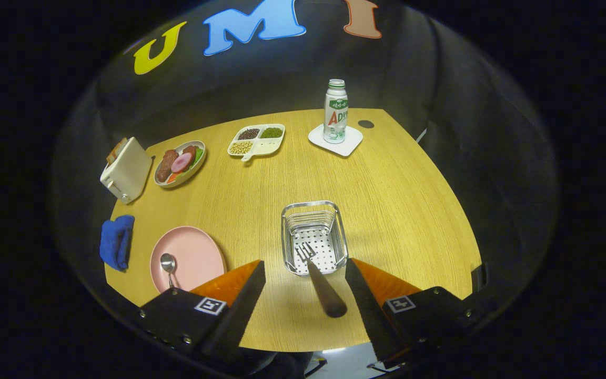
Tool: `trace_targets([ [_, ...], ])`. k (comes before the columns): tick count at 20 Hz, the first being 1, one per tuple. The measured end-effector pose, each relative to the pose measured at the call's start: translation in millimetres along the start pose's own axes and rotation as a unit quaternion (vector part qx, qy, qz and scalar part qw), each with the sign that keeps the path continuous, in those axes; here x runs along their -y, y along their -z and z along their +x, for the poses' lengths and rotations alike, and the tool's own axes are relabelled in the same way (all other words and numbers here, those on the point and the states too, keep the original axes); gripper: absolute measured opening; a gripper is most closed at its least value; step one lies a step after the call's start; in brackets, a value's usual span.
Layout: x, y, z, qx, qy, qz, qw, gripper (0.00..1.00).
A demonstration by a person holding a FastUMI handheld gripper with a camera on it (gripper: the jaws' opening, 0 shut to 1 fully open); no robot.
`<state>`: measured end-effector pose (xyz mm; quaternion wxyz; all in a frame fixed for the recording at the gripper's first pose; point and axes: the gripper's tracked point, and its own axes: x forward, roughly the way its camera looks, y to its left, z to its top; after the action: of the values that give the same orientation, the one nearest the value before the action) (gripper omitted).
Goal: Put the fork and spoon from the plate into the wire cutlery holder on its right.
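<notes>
Fig.: gripper view over the booth table point(397, 210).

Tool: your gripper point(305, 295) has its fingers spread wide apart, gripping nothing. The fork point(320, 281) lies in the gap between them w/ neither finger touching it: tines inside the wire cutlery holder point(337, 231), dark handle leaning back over the near rim toward you. It looks let go and propped, not fully seated; whether the handle end rests on anything you can't tell.

Spoon point(168, 263): on the pink plate point(198, 252), at its left-near edge, bowl pointing away from you, well left of the holder and just beyond your left finger.

Handling (judged): both utensils are stiff and light. The spoon's polished metal is prob. slippery, and it lies flat on a smooth plate, so it may skate. Take it across the handle, near mid-length, not by the bowl. The fork's handle is thicker, an easier hold if you need to nudge it in.

Count: 1 fork, 1 spoon, 1 pink plate, 1 holder. Also 1 toaster point(127, 171), 1 blue cloth point(117, 242), 1 food plate point(179, 163), 1 three-part bean dish point(256, 141), 1 bottle point(335, 111) on 1 white coaster point(353, 143).
</notes>
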<state>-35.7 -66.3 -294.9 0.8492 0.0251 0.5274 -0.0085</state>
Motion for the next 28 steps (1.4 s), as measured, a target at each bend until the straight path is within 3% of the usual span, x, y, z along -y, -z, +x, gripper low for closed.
trace_targets([
  [11, -16, -27, -20, 0.058, -0.005, -0.018, 0.998, 0.98],
  [28, -159, -1, -9, 0.034, -0.107, -0.1, 0.989, 0.98],
])
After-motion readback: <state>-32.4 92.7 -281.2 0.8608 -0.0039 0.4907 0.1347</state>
